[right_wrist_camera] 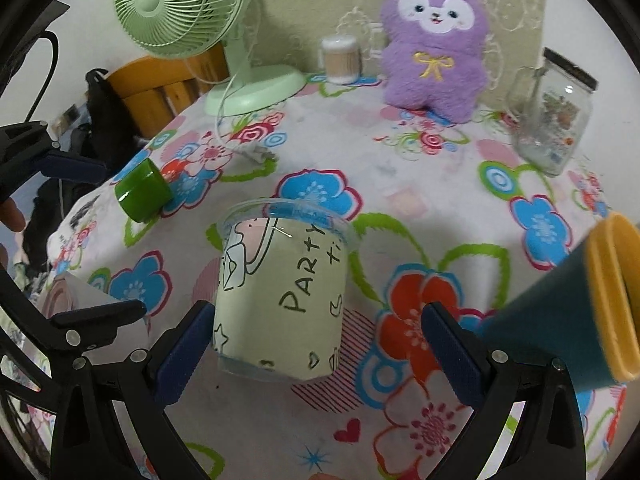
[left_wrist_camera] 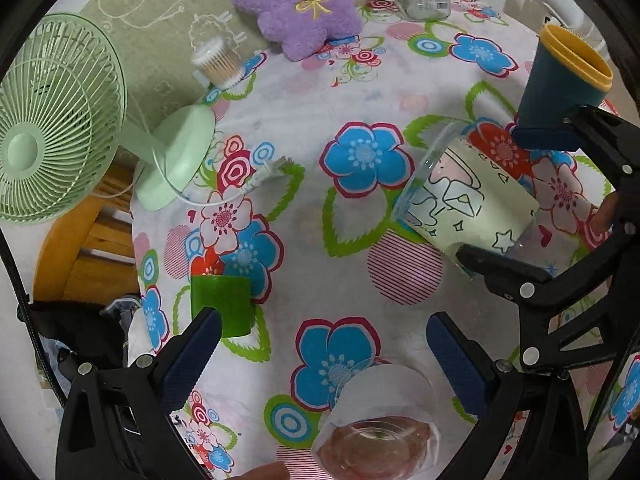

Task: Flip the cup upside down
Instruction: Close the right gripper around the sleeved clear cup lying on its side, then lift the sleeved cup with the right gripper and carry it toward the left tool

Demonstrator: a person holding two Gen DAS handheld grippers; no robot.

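The cup (right_wrist_camera: 280, 300) is clear glossy plastic around a matt pale-green paper sleeve. Under it, the tablecloth (right_wrist_camera: 400, 200) is smooth printed cloth. Left of the cup, a small green cup (right_wrist_camera: 142, 196) shines like glazed plastic. Beyond it, the plush toy (right_wrist_camera: 434, 40) is fuzzy purple fabric; the fan (right_wrist_camera: 180, 4) is matt plastic.

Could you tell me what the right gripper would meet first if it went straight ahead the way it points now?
Most likely the party cup: the right gripper is open with the cup between its fingers, directly ahead. Depth is hard to judge, but nothing else lies nearer in that line.
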